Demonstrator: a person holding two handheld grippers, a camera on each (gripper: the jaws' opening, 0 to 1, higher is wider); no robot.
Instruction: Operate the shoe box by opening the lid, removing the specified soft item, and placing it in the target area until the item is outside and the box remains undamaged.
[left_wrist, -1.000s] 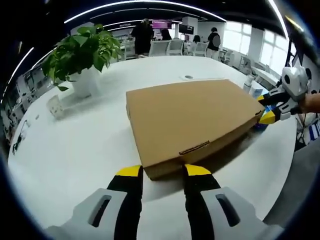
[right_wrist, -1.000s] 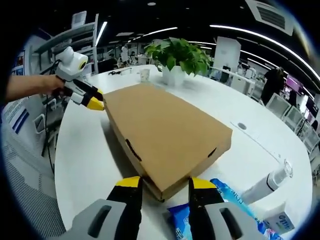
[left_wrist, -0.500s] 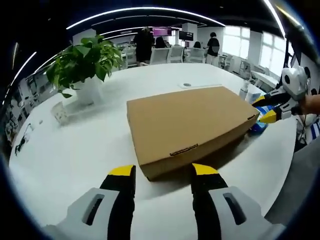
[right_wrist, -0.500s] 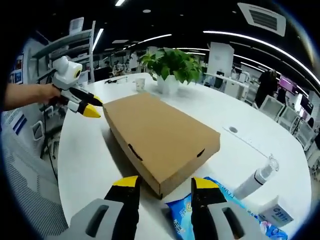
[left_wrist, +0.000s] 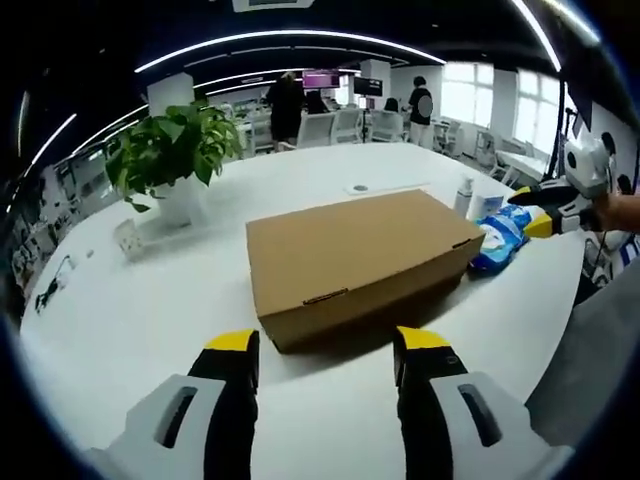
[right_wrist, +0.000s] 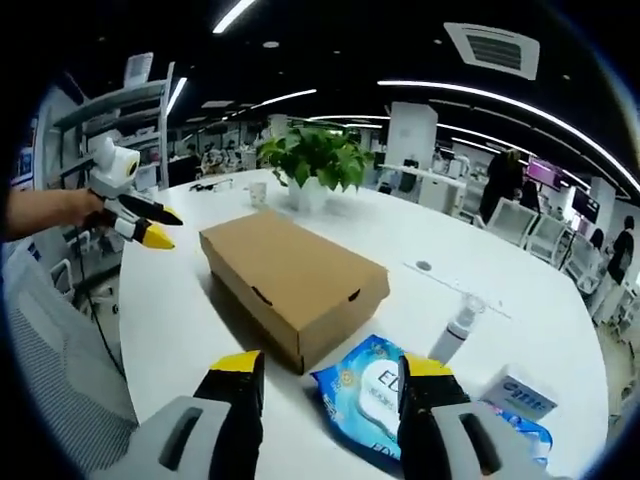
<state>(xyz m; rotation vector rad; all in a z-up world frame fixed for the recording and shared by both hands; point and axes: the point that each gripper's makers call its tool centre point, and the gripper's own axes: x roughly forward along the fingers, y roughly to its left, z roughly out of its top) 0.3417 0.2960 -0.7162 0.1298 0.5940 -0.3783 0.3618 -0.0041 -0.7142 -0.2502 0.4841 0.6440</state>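
Hovering spread, left claw (left_wrist: 324, 342) and right claw (right_wrist: 329, 365) flank closed shoe box (left_wrist: 355, 262)

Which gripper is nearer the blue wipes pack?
Right. The right gripper sits directly over the blue wipes pack; the left gripper is across the shoe box.

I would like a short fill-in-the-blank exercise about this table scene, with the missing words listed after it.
1. The lid of the cardboard shoe box is ____.
2. The pot of the green plant is coloured ____.
3. The wipes packet lying beside the box is mostly ____.
4. The jaws of the left gripper and the right gripper are both ____, holding nothing.

Missing words: closed; white; blue; open
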